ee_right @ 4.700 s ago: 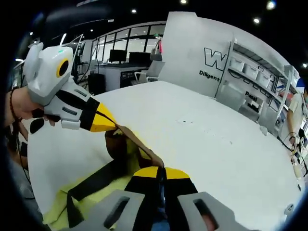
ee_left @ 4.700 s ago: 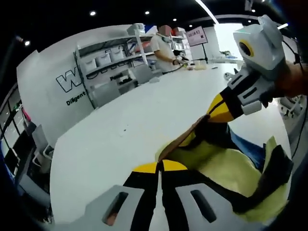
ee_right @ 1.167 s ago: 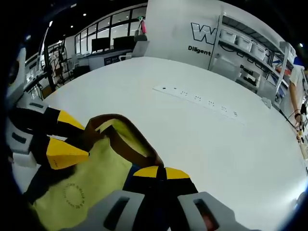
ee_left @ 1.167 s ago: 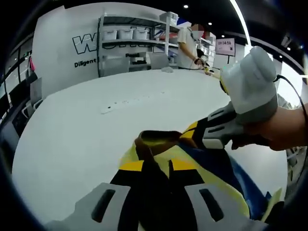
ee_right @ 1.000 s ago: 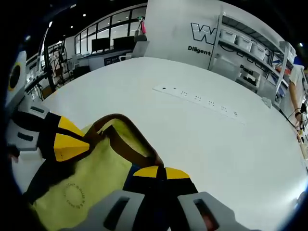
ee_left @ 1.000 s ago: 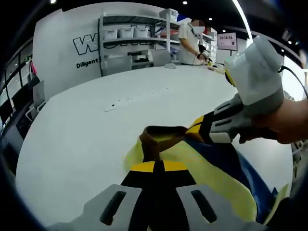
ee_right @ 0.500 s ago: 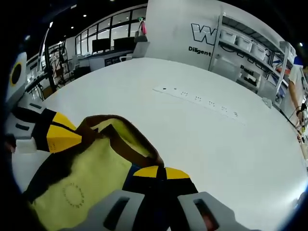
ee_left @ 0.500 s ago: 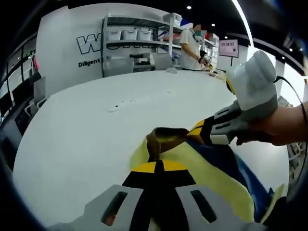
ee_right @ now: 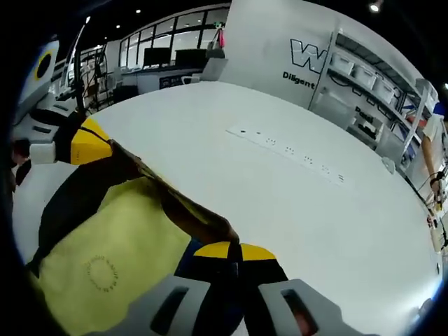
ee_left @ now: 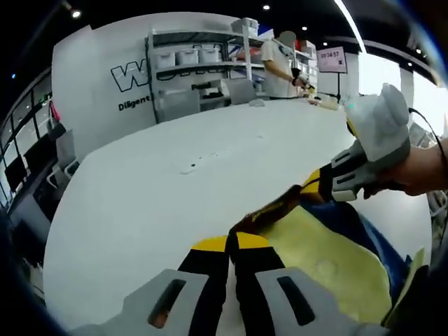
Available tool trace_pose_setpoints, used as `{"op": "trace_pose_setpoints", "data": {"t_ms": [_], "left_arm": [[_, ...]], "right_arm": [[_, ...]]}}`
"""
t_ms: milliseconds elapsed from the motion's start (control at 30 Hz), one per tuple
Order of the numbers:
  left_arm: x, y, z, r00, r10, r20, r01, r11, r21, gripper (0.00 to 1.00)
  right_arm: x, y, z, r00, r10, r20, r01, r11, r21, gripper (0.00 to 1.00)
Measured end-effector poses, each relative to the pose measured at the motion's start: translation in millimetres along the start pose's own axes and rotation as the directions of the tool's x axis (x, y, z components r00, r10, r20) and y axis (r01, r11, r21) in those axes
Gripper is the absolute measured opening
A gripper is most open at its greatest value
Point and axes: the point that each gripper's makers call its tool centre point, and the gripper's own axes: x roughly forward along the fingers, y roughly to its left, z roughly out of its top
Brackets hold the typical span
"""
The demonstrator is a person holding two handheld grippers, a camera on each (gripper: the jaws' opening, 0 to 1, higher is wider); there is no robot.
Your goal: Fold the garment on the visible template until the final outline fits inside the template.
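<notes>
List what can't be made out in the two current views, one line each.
- Template: under the garment I cannot pick it out in either view.
- Garment outline: lower part cut off by the right gripper view's bottom edge and its own tongs.
- Round print on the yellow panel: too small to read.
- Left tongs: shut on the dark collar edge; the cloth inside the jaws is hidden.
- Wall lettering: shelving covers part.

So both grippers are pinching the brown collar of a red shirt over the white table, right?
Not quite: the shirt is yellow, not red, as the right gripper view shows. Otherwise yes: the left gripper and right gripper both pinch its brown collar over the white table.
</notes>
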Motion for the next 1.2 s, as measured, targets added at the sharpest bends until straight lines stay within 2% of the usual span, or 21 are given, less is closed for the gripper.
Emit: {"op": "trace_pose_setpoints", "data": {"t_ms": [167,267,367,600,700,800,967,1133,1167,1200], "left_arm": [[2.8,8.3,-5.2,1.0,-0.001,-0.02,0.002,0.999,0.052,0.0],[6.3,12.1,-7.7,0.999,-0.02,-0.04,0.023,0.996,0.088,0.0],[11.7,15.1,-7.1,0.998,-0.04,-0.052,0.047,0.989,0.14,0.0],[30.1,21.7,-11.5,0.993,-0.065,-0.098,0.08,0.984,0.161,0.0],[36.5,21.7,-19.0,0.989,-0.081,-0.121,0.091,0.993,0.073,0.0],[42.5,22.7,-31.2,0.984,-0.084,-0.155,0.092,0.995,0.046,0.0],[45.1,22.4,-34.8,0.983,-0.081,-0.165,0.085,0.996,0.023,0.0],[45.6,22.8,-33.9,0.984,-0.066,-0.165,0.076,0.996,0.053,0.02],[45.4,22.9,-33.6,0.984,-0.066,-0.165,0.077,0.995,0.062,0.05],[44.9,27.4,-32.5,0.986,-0.044,-0.163,0.056,0.996,0.069,0.08]], "right_arm": [[0.7,2.2,1.8,1.0,0.013,-0.008,-0.014,0.999,-0.046,0.0],[-0.2,2.7,3.9,1.0,0.017,-0.017,-0.019,0.993,-0.118,0.0],[0.4,0.3,5.8,1.0,0.014,-0.018,-0.017,0.989,-0.145,0.0],[8.3,-3.8,3.9,0.999,0.016,-0.041,-0.021,0.992,-0.128,0.0],[10.1,-5.2,1.8,0.999,0.014,-0.05,-0.019,0.994,-0.105,0.0],[11.2,-5.1,0.9,0.999,0.015,-0.048,-0.019,0.997,-0.079,0.0],[11.4,-3.5,1.6,0.999,0.014,-0.052,-0.018,0.997,-0.078,0.0],[13.0,-6.5,2.6,0.999,0.01,-0.05,-0.012,0.998,-0.054,0.0],[12.5,-7.4,3.0,0.999,0.009,-0.044,-0.011,0.999,-0.04,0.0],[10.1,-10.4,7.0,1.0,0.001,-0.013,-0.001,1.0,0.012,0.03]]}}
